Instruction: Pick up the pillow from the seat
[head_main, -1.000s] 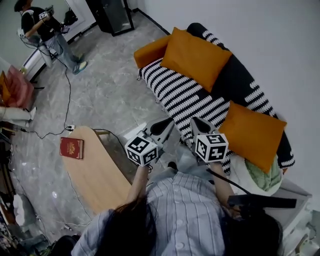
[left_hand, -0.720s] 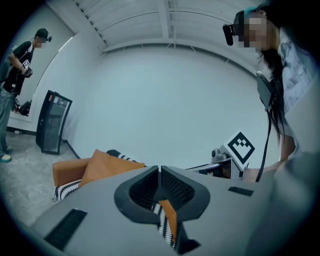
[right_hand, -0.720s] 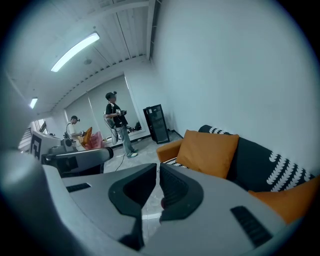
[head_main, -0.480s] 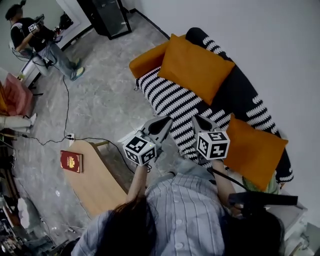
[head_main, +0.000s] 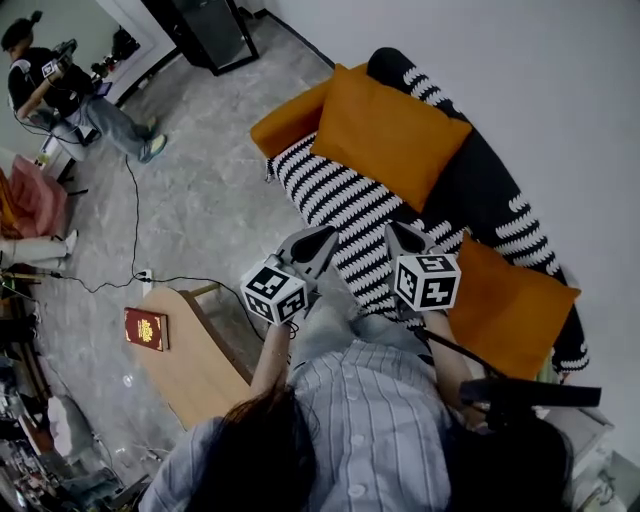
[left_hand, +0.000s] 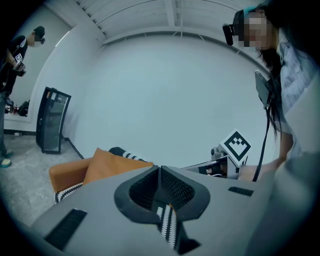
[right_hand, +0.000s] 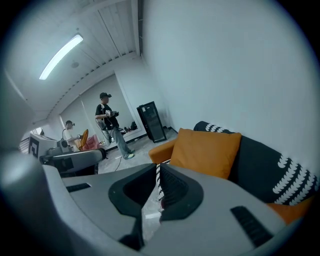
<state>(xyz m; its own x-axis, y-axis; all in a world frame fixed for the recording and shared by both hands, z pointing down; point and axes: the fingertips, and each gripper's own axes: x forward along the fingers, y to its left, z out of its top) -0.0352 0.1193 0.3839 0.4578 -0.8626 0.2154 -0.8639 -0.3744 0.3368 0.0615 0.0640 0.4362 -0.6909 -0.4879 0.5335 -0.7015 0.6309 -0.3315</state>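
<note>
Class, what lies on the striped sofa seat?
Far orange pillow and near orange pillow rest on the striped seat against the backrest; the seat under them is hidden.

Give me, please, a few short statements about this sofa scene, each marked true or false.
1. The left claw and the right claw are both shut and empty. True.
2. The red book lies on the sofa seat. False: it lies on the wooden table.
3. An orange pillow leans against the backrest of the striped sofa. True.
4. The sofa seat is plain grey. False: it has black and white stripes.
</note>
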